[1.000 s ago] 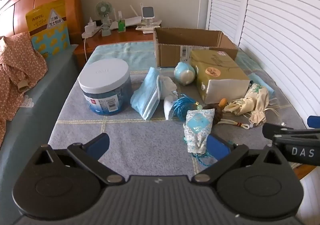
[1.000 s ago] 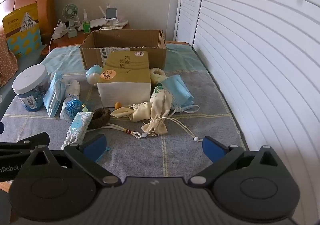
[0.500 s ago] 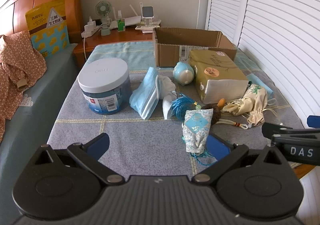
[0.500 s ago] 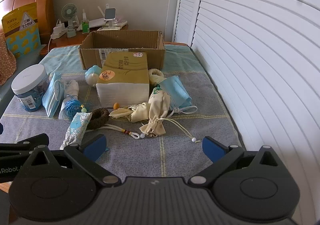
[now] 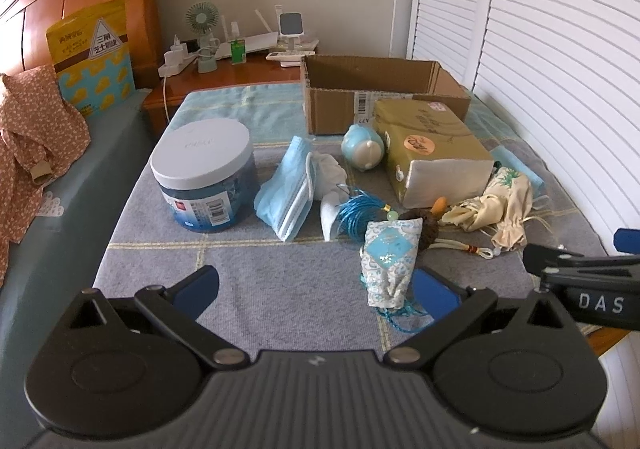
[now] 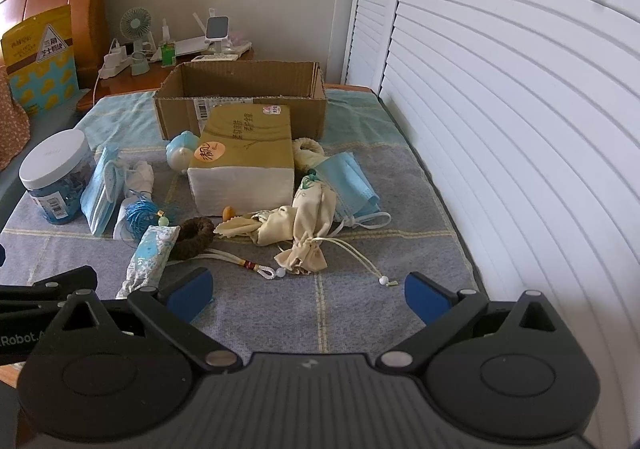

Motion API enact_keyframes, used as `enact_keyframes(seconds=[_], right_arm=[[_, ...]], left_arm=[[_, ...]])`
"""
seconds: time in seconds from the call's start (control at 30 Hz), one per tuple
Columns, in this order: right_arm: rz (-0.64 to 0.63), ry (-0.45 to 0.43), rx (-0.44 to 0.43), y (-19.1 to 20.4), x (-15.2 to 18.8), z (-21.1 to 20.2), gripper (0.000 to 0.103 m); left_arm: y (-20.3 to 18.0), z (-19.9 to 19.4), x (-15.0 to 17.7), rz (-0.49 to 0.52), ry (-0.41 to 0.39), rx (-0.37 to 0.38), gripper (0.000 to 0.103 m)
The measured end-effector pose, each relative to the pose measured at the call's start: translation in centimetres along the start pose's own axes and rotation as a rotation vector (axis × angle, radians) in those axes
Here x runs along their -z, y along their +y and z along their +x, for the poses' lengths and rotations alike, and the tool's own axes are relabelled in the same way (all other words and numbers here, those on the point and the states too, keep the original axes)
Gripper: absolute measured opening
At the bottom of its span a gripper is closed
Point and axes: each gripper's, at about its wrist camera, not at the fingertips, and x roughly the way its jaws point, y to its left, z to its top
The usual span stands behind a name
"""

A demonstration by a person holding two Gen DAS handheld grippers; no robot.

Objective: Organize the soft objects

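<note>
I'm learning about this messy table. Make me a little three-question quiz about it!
1. True or false: the cardboard box has its top open.
2. What colour is the lid of the jar?
3. Which lies nearest the left gripper: A) the patterned sachet, B) the tissue pack, C) the blue face masks?

Key: 1 true; 2 white; 3 A.

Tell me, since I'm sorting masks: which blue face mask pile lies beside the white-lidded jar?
The blue mask stack by the jar; the other mask lies beyond the tissue pack.
</note>
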Motion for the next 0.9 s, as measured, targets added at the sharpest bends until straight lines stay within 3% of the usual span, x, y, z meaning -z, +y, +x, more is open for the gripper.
enact_keyframes(seconds=[0.9], right_arm=[[-0.005, -0.001, 0.013, -0.02, 0.02, 0.18, 0.103]], left_arm=[[-0.13, 0.01, -0.01, 0.000, -0.003, 0.016, 0.102]])
